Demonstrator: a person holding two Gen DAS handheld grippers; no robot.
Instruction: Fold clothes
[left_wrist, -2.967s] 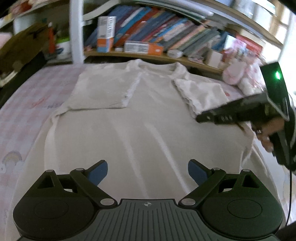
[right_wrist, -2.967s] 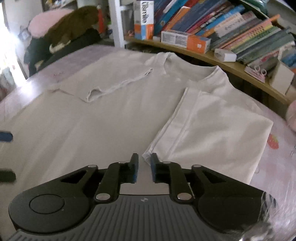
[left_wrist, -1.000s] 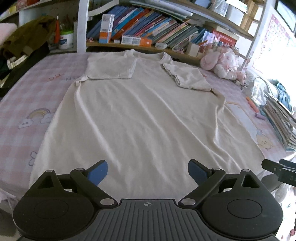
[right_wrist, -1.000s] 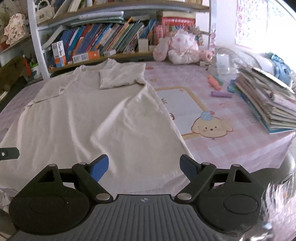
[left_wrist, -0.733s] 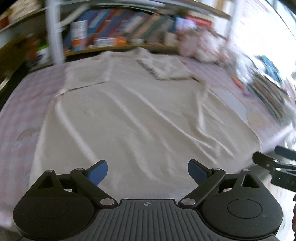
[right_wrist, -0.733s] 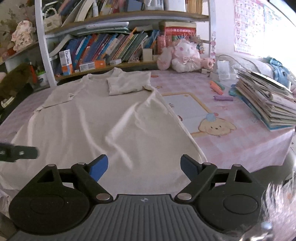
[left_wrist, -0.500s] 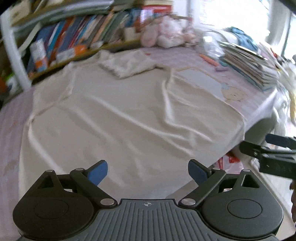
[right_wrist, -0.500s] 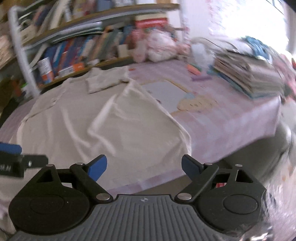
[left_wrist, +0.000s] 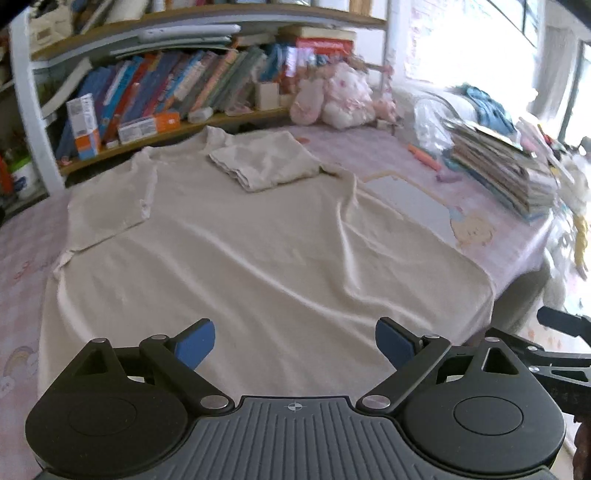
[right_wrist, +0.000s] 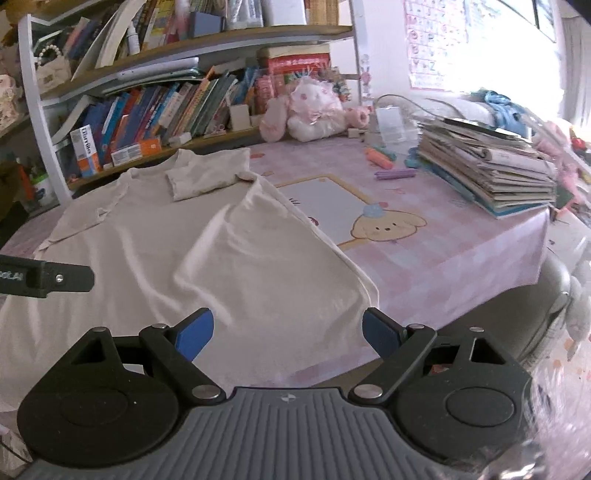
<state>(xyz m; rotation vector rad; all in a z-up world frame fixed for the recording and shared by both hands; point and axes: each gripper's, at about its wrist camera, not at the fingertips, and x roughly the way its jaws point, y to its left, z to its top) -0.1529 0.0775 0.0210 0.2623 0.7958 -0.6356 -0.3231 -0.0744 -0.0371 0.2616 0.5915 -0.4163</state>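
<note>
Both of your tools are released: the left gripper (left_wrist: 294, 341) and the right gripper (right_wrist: 287, 332) each show blue pads set wide apart with nothing between them.

The shirt (left_wrist: 236, 251) lies flat on the pink tablecloth (right_wrist: 461, 251), straight ahead of both tools. Its collar is at the far end by the bookshelf (right_wrist: 177, 107) and its bottom hem is nearest you, so its long axis runs away from you along the line each tool points. Both sleeves are already folded in across the chest, which suggests the next fold takes the hem or a long side.

What the coming move turns on is the hem's right corner (right_wrist: 371, 295). It sits just beyond your right tool's right pad and slightly outboard of it, so your right hand is clearly the nearer one. Your left tool faces the middle of the hem, with cloth directly ahead of both its pads.

The right view shows that corner, the table edge and the stack of books (right_wrist: 491, 173) cleanly. The left view shows the shirt's left edge (left_wrist: 55, 280) and the left folded sleeve (left_wrist: 110, 199), which the right view shows only small and partly behind the left tool. Each view catches only the other tool's fingertip.
</note>
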